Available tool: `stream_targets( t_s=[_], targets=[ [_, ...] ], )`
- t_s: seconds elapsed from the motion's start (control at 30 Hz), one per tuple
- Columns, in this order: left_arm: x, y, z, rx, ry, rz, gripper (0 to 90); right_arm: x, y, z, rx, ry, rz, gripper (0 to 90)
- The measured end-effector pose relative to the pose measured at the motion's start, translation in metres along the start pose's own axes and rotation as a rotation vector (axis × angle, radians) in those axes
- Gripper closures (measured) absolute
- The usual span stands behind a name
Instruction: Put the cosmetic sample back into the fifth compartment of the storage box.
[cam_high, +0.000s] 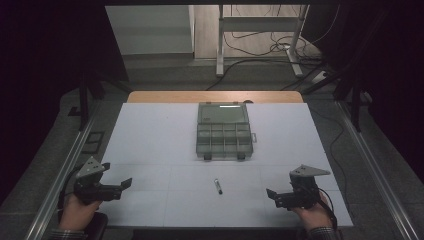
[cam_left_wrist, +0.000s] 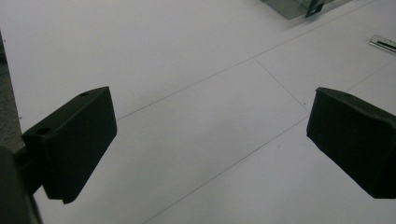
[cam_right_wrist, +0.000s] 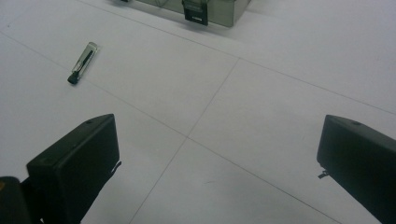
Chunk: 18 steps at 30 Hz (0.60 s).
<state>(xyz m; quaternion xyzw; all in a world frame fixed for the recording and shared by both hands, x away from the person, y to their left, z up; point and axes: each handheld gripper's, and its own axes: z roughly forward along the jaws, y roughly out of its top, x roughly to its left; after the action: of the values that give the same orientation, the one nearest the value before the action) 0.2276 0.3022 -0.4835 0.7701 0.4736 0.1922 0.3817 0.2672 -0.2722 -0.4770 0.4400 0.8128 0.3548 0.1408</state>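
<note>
A grey compartment box (cam_high: 223, 131) with its clear lid folded back lies in the middle of the white table (cam_high: 150, 135); its front latch (cam_right_wrist: 194, 11) shows in the right gripper view. A small clear vial with a dark cap (cam_high: 218, 186) (cam_right_wrist: 82, 62) lies in front of the box. My left gripper (cam_high: 125, 185) (cam_left_wrist: 210, 144) hovers at the near left, open, with nothing between its jaws. My right gripper (cam_high: 272, 196) (cam_right_wrist: 219, 163) hovers at the near right, also open and with nothing in it. Both point inward toward the vial.
A corner of the box (cam_left_wrist: 299, 5) and the vial's end (cam_left_wrist: 384, 43) show at the left gripper view's top right. Metal rails (cam_high: 65, 170) run along both table sides. A desk frame and cables (cam_high: 260, 45) stand on the floor beyond.
</note>
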Motion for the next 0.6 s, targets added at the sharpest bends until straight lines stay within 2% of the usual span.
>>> stream_targets(
  t_s=[0.17,0.27,0.6],
  targets=[
    [0.0,0.0,0.0,-0.001,-0.006,-0.003,2.6,0.003,0.001,0.001,0.002,-0.008,-0.029,0.0],
    [0.001,0.0,0.0,0.0,-0.009,-0.004,2.6,0.004,0.002,0.002,-0.003,-0.007,-0.026,0.0],
    [0.0,0.0,0.0,-0.001,-0.009,0.002,2.7,0.014,0.01,0.009,-0.016,0.021,-0.068,0.0]
  ],
)
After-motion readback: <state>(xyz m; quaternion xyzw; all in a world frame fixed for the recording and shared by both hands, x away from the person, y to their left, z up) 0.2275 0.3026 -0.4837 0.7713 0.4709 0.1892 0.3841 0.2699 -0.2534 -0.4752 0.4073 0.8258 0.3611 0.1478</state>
